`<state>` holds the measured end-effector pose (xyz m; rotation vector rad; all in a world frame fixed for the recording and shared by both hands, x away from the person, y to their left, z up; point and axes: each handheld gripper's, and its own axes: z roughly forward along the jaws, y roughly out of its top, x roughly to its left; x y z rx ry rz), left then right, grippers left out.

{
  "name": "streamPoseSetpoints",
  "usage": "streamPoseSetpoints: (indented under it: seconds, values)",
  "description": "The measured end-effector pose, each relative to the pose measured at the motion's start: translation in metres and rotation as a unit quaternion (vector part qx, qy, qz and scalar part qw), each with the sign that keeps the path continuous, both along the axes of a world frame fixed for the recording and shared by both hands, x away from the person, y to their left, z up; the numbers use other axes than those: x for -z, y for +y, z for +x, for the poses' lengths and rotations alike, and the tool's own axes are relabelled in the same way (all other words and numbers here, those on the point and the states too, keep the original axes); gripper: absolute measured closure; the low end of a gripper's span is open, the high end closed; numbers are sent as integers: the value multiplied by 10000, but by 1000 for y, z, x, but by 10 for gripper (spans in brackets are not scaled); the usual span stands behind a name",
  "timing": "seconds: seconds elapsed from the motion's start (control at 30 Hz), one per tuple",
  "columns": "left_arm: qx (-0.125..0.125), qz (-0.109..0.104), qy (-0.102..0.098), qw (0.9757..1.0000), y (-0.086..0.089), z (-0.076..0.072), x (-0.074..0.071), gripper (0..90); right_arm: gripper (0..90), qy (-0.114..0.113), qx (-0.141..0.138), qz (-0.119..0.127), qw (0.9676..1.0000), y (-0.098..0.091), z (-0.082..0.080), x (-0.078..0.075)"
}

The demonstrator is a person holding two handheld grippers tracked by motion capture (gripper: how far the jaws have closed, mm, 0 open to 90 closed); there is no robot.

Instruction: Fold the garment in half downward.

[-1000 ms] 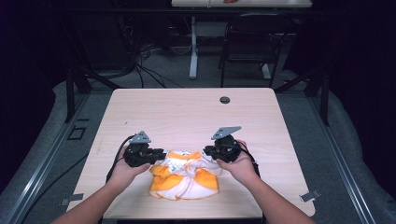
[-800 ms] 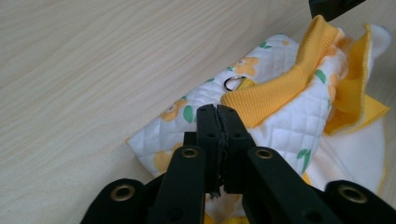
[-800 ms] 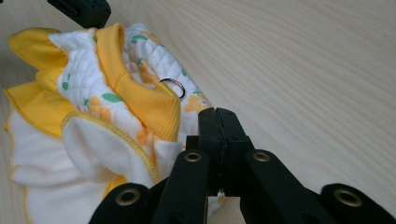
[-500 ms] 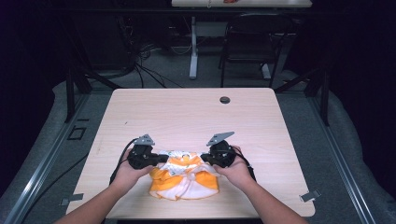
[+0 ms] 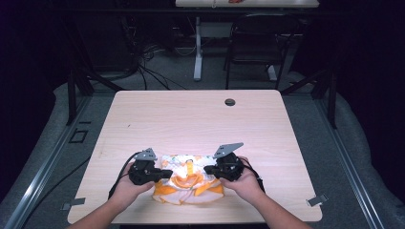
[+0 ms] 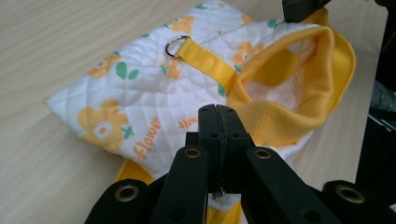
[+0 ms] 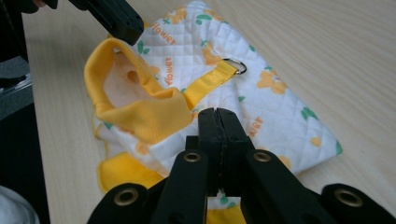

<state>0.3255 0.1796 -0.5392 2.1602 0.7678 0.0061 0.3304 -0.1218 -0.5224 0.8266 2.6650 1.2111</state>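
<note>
A small quilted garment (image 5: 188, 185), white with orange flowers and yellow trim, lies near the table's front edge. Its yellow strap ends in a metal D-ring (image 6: 176, 45), also in the right gripper view (image 7: 235, 65). The yellow ribbed collar (image 6: 299, 79) stands open and slightly raised. My left gripper (image 5: 167, 174) is shut on the garment's left edge, and white fabric shows between its jaws (image 6: 218, 114). My right gripper (image 5: 208, 170) is shut on the right edge in the same way (image 7: 218, 115). The two grippers face each other across the garment.
The wooden table (image 5: 191, 119) has a round cable hole (image 5: 229, 101) at its far side. A chair (image 5: 258, 43) and floor cables (image 5: 148, 67) lie beyond it. Metal clips (image 5: 317, 200) sit near the front corners.
Both grippers have come down and toward the person, closing in on the garment's two sides. The garment has stayed in about the same place.
</note>
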Motion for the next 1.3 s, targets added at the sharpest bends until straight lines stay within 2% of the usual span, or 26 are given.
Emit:
streamPoseSetpoints:
  seconds: [0.13, 0.33, 0.47, 0.57, 0.6, 0.63, 0.77, 0.87, 0.9, 0.97, 1.1, 1.3]
  values:
    - [66, 84, 9, 9999, -2, -7, 6, 899, 895, 12, -116, -128, 9999, 1, -7, 4]
    - [73, 59, 54, 9999, 1, -14, 11, 897, 893, 103, -220, -106, 9996, 1, -20, 13]
    - [95, 126, 37, 9999, 3, -18, 14, 892, 892, 121, -259, -222, 9993, 1, -27, 17]
    - [103, 207, 63, 9997, 5, -20, 19, 888, 894, 151, -248, -285, 9992, 0, -31, 25]
    - [100, 227, 61, 9997, 5, -21, 22, 885, 894, 183, -246, -379, 9988, 0, -32, 27]
    - [80, 237, 46, 9997, 6, -22, 25, 882, 896, 210, -213, -357, 9989, 0, -34, 33]
    - [116, 240, 12, 9996, 7, -21, 28, 873, 898, 283, -167, -348, 9989, 0, -36, 41]
    - [103, 215, 8, 9997, 7, -22, 29, 873, 900, 236, -163, -370, 9989, 0, -36, 43]
    - [97, 209, 10, 9997, 8, -22, 30, 873, 900, 251, -210, -446, 9985, 0, -37, 43]
    - [60, 202, -1, 9998, 9, -23, 31, 875, 900, 253, -215, -415, 9986, 0, -37, 45]
    - [51, 329, -56, 9994, 11, -24, 32, 876, 900, 281, -183, -370, 9988, -1, -38, 47]
    - [29, 315, -73, 9995, 10, -24, 33, 881, 900, 275, -148, -358, 9989, -1, -38, 47]
